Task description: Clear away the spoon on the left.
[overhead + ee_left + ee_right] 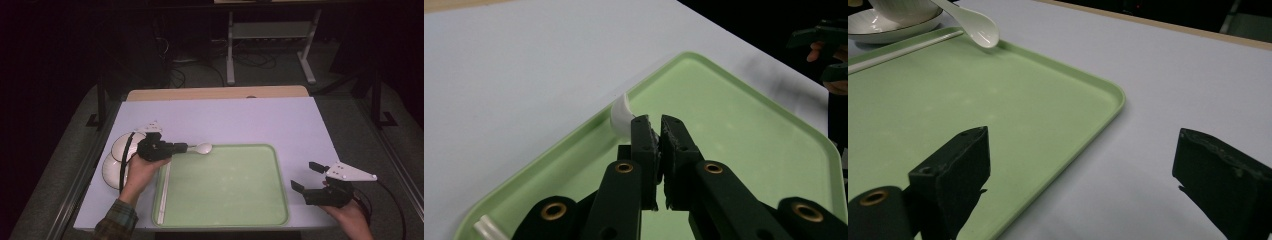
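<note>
1. Gripping a white ceramic soup spoon (201, 148) by its handle, the left gripper (181, 147) has its jaws clenched on it; in the left gripper view the white spoon bowl (622, 116) pokes out just past the nearly closed black jaws.
2. The spoon sits at the far left corner of the pale green rectangular plastic tray (272, 200), its bowl right over the tray's far rim, handle running back toward the left hand (140, 172).
3. In the right gripper view the spoon (975, 25) hangs tilted over the tray edge (1098, 82), bowl end lowest; contact with the rim cannot be told.
4. The right gripper (306, 176) is held just off the tray's right edge, over the light lavender table cover (240, 120), jaws released, spread wide, nothing between them.
5. White round ribbed dishes (114, 155) are stacked left of the tray, partly behind the left hand.
6. A thin white stick (164, 192) lies along the tray's left inner edge.
7. A plaid sleeve (116, 222) shows at the left forearm.
8. The tray is otherwise bare inside.
</note>
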A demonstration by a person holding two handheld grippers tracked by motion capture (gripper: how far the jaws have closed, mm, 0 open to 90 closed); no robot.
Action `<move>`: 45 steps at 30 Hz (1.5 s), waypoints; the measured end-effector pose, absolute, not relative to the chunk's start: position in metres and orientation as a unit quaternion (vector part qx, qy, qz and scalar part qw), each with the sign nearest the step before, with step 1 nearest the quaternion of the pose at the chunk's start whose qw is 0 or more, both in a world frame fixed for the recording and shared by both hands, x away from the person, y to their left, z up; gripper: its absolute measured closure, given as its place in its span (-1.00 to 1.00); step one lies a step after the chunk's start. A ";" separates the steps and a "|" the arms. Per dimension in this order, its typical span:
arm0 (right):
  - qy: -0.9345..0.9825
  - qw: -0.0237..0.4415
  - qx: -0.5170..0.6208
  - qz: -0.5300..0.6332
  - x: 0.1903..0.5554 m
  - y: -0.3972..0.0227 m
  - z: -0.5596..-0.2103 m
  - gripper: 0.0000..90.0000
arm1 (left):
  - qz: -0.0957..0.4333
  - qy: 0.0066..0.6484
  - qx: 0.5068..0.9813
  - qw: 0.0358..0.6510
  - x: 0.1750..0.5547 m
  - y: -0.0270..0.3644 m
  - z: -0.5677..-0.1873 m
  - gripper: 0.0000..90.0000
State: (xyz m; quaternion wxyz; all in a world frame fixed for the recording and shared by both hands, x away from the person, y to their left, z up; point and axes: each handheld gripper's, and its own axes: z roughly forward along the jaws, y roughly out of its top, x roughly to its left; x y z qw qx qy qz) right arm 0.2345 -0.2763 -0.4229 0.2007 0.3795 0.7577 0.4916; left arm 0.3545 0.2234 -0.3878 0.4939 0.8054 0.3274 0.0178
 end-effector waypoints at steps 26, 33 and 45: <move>0.760 0.201 0.377 0.490 0.234 -0.275 -0.423 -0.83 | 0.057 0.387 0.810 0.437 0.371 0.215 -0.412 0.65; 0.759 0.198 0.378 0.491 0.235 -0.275 -0.424 -0.83 | 0.073 0.410 0.811 0.411 0.377 0.211 -0.420 0.47; 0.761 0.197 0.377 0.490 0.235 -0.274 -0.424 -0.82 | 0.098 0.421 0.819 0.378 0.379 0.205 -0.429 0.26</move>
